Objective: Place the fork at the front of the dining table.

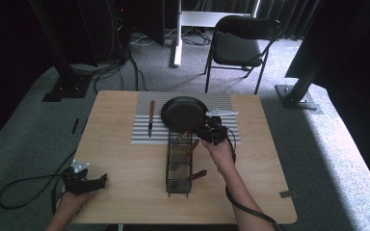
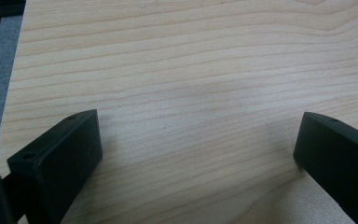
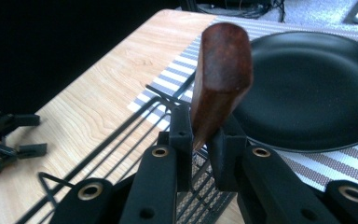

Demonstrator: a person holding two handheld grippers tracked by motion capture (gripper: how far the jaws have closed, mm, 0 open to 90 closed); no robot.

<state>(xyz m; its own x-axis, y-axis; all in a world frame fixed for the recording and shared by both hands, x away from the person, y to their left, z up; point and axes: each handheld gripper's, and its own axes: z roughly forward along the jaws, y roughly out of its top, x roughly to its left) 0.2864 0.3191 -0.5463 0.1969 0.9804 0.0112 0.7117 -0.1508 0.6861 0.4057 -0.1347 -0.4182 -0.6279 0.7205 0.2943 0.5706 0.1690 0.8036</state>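
A black wire rack (image 1: 178, 168) stands in the middle of the wooden table (image 1: 125, 159) and holds several utensils with wooden handles. My right gripper (image 1: 211, 131) is at the rack's far end, next to the black pan (image 1: 184, 113). In the right gripper view my right gripper (image 3: 200, 135) is shut on one brown wooden handle (image 3: 221, 74), which sticks up between the jaws above the rack's wires (image 3: 121, 130). My left gripper (image 1: 84, 182) rests at the table's front left corner. Its jaws stand wide apart over bare wood (image 2: 191, 70) with nothing between them.
The pan sits on a striped mat (image 1: 144, 130), with a wooden-handled knife (image 1: 151, 117) lying to its left. Two more handles (image 1: 191, 147) (image 1: 198, 174) lean out of the rack. A folding chair (image 1: 238, 45) stands beyond the table.
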